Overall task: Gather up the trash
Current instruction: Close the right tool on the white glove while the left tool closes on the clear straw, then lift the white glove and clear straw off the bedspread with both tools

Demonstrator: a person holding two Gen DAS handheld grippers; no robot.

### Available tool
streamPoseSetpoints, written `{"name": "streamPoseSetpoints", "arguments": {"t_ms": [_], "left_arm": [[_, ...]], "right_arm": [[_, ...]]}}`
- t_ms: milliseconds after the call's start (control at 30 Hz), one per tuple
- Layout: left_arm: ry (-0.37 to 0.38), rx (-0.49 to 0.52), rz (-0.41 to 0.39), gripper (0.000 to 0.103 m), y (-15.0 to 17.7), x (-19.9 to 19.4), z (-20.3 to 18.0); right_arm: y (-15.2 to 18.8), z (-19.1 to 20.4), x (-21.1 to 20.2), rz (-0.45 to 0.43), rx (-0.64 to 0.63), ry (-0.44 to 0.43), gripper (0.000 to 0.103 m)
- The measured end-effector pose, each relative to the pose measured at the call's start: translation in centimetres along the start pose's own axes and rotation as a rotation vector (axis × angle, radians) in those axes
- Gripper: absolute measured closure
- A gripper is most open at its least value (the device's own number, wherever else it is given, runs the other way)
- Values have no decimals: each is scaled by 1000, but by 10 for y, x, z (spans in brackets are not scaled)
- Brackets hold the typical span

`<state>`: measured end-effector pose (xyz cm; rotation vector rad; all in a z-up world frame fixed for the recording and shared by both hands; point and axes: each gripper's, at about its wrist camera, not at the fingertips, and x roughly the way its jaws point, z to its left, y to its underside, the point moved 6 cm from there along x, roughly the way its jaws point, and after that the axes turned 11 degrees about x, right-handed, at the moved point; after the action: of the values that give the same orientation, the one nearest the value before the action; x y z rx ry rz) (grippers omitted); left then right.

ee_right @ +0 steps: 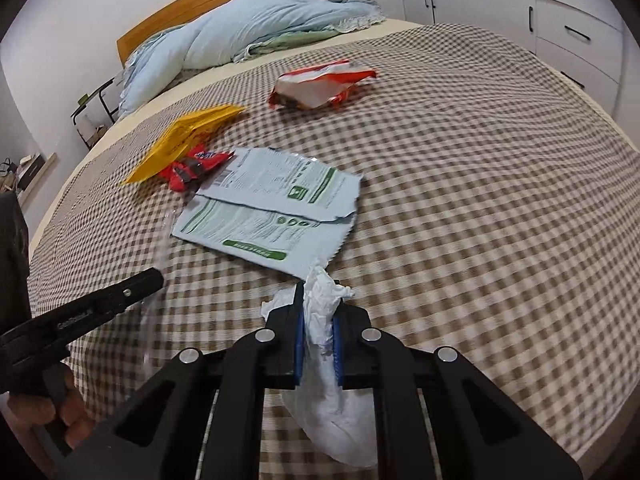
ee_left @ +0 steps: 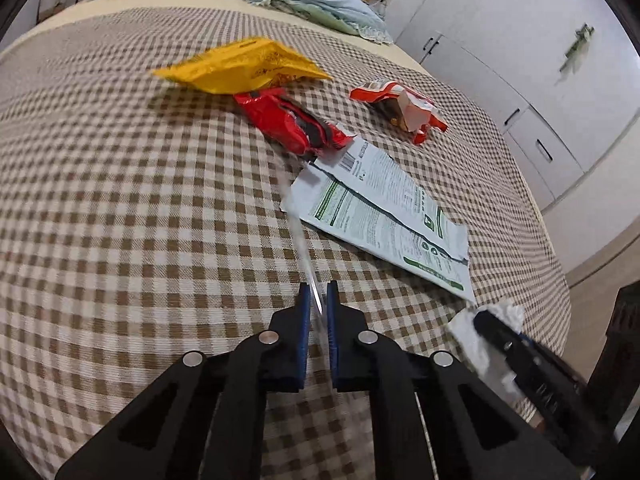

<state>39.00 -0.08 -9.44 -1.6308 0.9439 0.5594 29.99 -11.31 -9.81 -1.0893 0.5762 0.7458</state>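
The right gripper is clamped on a crumpled white tissue, most of which hangs loose behind the blue pads, so a jolt could pull it free and drop it back on the checked bedspread. The left gripper is nearly closed on a thin, clear plastic strip that runs forward toward the white-and-green printed packet; the strip is blurred and almost transparent, so how firmly it is pinched cannot be told, and such slick film could slide out between the pads. The rest of the trash lies on the bedspread beyond that packet: a red wrapper touches the packet's far corner, a yellow pouch lies just behind the red wrapper and partly over it, and a torn orange-and-white wrapper sits apart to the packet's far right. With both grippers occupied, reaching for another piece would likely mean losing what is held. The flat packet itself looks awkward to lift, since the fingers may pinch the cloth under it. The two grippers are also close together near the packet's near edge and could collide.
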Motion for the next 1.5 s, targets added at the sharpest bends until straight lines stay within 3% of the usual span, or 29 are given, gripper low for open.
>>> {"name": "streamPoseSetpoints", "arguments": {"t_ms": [100, 433, 733, 833, 1133, 1500], "left_arm": [[8, 17, 37, 98, 5, 1, -4], [-98, 127, 59, 94, 13, 2, -17], [-47, 87, 37, 96, 14, 0, -13], [-32, 76, 15, 101, 13, -6, -12], [-34, 54, -57, 101, 6, -29, -8], [-53, 119, -165, 101, -1, -63, -20]], "right_arm": [[0, -2, -3, -9, -6, 6, 92], [-3, -5, -10, -30, -9, 2, 92], [-3, -2, -10, -36, -18, 0, 92], [-3, -2, -10, -39, -20, -3, 92], [-4, -1, -15, -55, -28, -8, 92], [-4, 8, -29, -112, -73, -30, 92]]}}
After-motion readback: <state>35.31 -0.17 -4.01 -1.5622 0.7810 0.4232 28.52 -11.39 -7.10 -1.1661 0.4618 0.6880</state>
